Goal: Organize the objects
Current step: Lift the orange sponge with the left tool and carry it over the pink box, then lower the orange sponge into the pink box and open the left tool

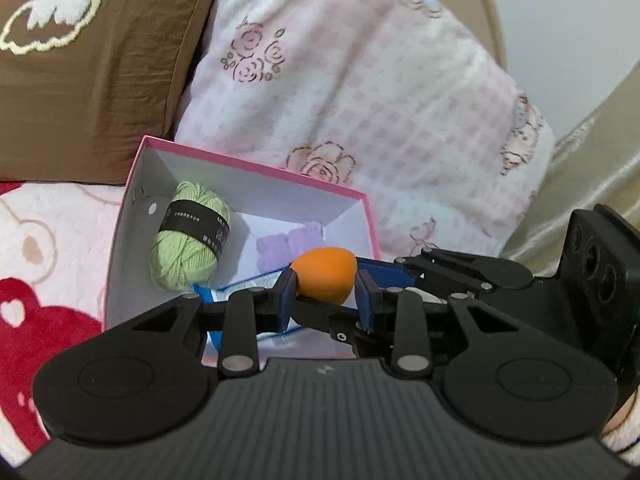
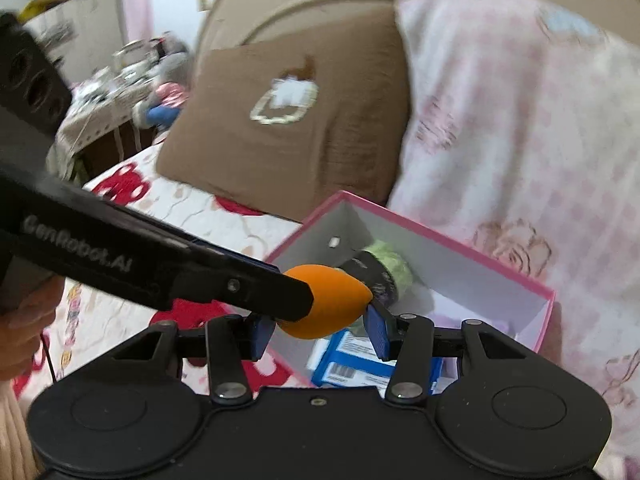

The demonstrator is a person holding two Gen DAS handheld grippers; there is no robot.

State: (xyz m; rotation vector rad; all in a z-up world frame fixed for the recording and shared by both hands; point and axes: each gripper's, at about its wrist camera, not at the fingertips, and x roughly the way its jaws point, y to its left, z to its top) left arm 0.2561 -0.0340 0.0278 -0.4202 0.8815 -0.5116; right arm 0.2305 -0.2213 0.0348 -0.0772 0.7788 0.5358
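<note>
1. The left gripper (image 1: 325, 282) is nearly shut, its pads pinching the orange sponge (image 1: 324, 268) from both sides.
2. The right gripper (image 2: 320, 322) is a little wider; its pads touch the same sponge at either end.
3. The sponge hangs over the near edge of the pink box (image 1: 256, 170).
4. Green yarn (image 1: 188, 240) lies in the box, on the bed against the pillows.

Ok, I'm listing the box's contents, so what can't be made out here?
- Purple thing, left view: partly behind the sponge; shape unclear.
- Blue pack, right view: right claw covers part; print too small.
- Yarn, right view: blurred, behind the sponge.
- Right claw's grip on the sponge: left claw hides one pad's contact.
</note>
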